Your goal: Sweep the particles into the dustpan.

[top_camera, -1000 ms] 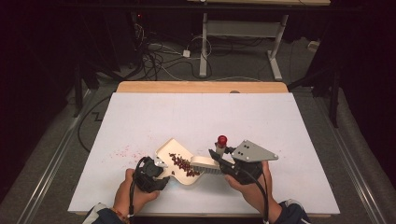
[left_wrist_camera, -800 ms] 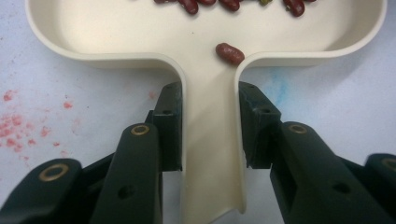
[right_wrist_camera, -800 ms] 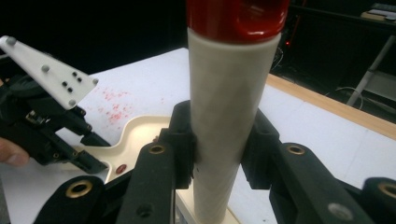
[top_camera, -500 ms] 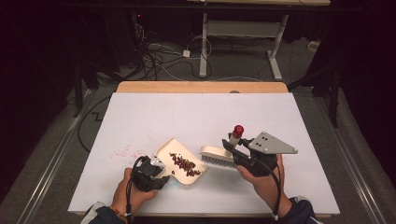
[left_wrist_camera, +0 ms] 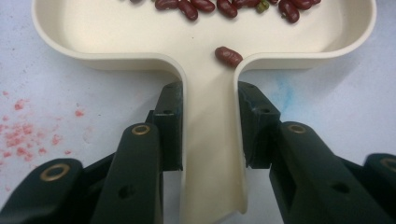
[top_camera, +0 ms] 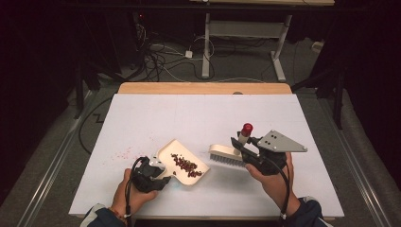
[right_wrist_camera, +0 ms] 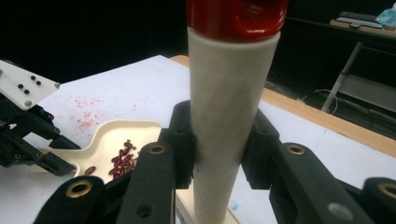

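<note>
A white table (top_camera: 142, 118) stands in a dark room with cables on the floor. From above, the brush (top_camera: 228, 154) has pulled back from the dustpan (top_camera: 166, 150), so the red beans (top_camera: 185, 165) look gathered. In the left gripper view, the left gripper (left_wrist_camera: 210, 126) clamps the dustpan's handle. In the right gripper view, the right gripper (right_wrist_camera: 219, 144) grips the brush's cream, red-capped handle (right_wrist_camera: 229, 116).

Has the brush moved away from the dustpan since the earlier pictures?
Yes. In the high view the brush, held by the right hand-held gripper, has moved right, away from the dustpan, leaving bare table between them.
</note>
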`<action>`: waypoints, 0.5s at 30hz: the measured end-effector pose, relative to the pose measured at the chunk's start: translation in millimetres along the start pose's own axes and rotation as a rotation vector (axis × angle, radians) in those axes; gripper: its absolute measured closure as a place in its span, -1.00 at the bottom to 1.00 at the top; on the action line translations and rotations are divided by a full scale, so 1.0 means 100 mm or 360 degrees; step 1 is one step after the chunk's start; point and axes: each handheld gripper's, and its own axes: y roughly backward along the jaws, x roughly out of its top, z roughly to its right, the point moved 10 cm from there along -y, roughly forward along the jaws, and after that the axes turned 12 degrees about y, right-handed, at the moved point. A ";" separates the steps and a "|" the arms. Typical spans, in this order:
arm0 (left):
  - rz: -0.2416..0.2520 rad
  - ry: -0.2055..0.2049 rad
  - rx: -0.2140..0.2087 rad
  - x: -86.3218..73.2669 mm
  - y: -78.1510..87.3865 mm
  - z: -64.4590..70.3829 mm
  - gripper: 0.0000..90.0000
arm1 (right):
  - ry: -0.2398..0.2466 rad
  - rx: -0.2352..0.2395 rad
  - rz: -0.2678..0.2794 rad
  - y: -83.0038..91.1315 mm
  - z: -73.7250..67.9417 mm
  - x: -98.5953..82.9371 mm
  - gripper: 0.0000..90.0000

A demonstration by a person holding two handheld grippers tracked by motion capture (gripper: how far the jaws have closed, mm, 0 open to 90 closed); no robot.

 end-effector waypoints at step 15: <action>0.0042 -0.0026 -0.0006 0.01 -0.02 -0.02 0.42 | 0.0072 -0.0031 -0.0020 -0.05 0.00 -0.05 0.55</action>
